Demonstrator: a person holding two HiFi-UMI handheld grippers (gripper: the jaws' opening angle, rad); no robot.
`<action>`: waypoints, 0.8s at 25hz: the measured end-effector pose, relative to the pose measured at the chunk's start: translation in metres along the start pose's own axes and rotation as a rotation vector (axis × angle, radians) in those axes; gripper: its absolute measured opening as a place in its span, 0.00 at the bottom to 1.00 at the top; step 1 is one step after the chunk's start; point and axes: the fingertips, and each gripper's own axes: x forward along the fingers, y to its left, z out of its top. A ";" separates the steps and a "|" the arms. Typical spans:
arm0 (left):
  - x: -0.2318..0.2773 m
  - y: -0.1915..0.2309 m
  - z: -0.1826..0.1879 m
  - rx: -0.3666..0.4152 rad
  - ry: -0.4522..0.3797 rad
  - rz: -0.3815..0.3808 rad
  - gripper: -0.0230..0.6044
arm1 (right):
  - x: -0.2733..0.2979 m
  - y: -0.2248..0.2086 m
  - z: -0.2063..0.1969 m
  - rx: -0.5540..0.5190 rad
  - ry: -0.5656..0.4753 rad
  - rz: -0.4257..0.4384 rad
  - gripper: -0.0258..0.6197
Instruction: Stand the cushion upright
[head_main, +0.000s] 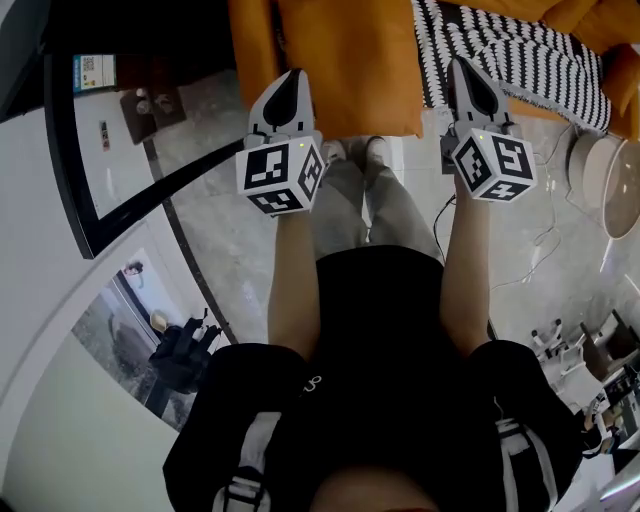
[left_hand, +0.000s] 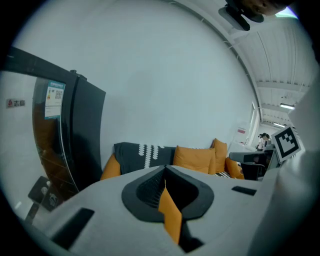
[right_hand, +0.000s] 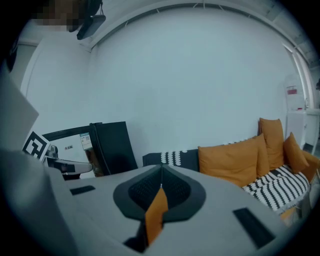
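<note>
In the head view a large orange cushion (head_main: 350, 60) lies on the sofa just beyond both grippers. My left gripper (head_main: 290, 85) points at its left edge and my right gripper (head_main: 468, 72) at its right edge; neither touches it. The jaws of both are shut with nothing between them. From the left gripper view, the left gripper (left_hand: 165, 174) faces the sofa, where orange cushions (left_hand: 194, 159) lean against the backrest. In the right gripper view, beyond the right gripper (right_hand: 161, 172), a big orange cushion (right_hand: 230, 161) stands with two more (right_hand: 272, 137) beside it.
A black-and-white striped blanket (head_main: 520, 55) covers the sofa's right part. A dark glass-door cabinet (left_hand: 75, 135) stands left of the sofa. A round white object (head_main: 610, 180) sits on the floor at the right. The person's legs and shoes (head_main: 350, 150) are between the grippers.
</note>
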 end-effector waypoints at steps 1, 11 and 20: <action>0.001 0.000 -0.008 -0.003 0.014 -0.005 0.05 | -0.001 -0.002 -0.008 0.002 0.013 -0.003 0.06; 0.000 0.004 -0.091 -0.031 0.155 -0.035 0.05 | -0.006 -0.014 -0.086 0.022 0.162 -0.013 0.06; 0.003 0.026 -0.166 0.013 0.287 -0.019 0.05 | -0.005 -0.024 -0.170 0.055 0.312 0.003 0.06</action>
